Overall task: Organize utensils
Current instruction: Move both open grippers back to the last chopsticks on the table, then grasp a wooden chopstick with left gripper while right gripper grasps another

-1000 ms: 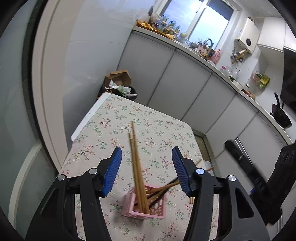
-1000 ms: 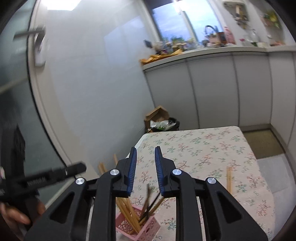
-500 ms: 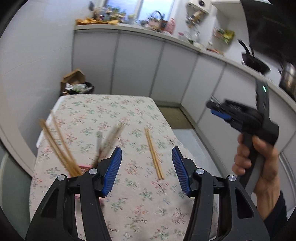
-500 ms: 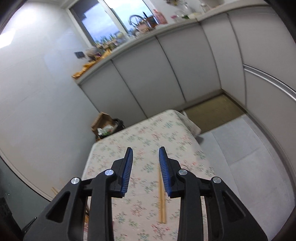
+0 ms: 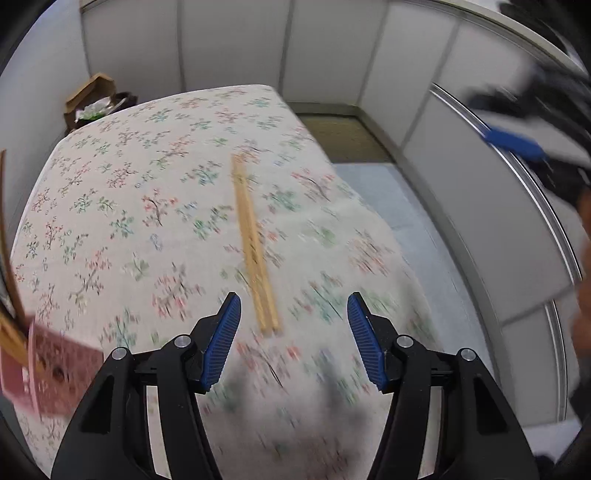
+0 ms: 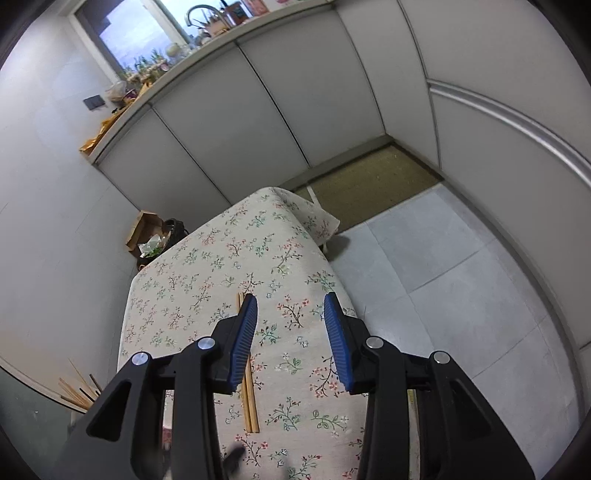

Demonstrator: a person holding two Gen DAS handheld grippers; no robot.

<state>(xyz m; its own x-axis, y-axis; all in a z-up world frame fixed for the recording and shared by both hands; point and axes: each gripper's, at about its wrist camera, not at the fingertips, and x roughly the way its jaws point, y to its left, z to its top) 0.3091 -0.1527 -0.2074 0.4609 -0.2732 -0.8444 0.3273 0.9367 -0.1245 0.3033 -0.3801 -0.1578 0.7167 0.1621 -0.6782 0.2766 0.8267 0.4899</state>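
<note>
A: Both tools?
B: The left gripper [image 5: 293,334] is spread wide and empty. The right gripper [image 6: 290,341] is parted too, wider than half a second ago.
A: The holder?
B: The pink basket [image 5: 51,373], lower left, holds chopsticks [image 5: 9,273]. A loose pair [image 5: 253,243] lies mid-frame on the tablecloth [image 5: 129,192], nearer than before.

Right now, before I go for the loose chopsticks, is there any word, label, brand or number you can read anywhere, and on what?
None is legible in either view.
Items on the kitchen counter by the window: any labels too small to read.
Pink perforated plastic utensil holder: blurred, no text visible.
Pair of light wooden chopsticks on the floral tablecloth: no markings.
Brown cardboard box on the floor: no print visible.
</note>
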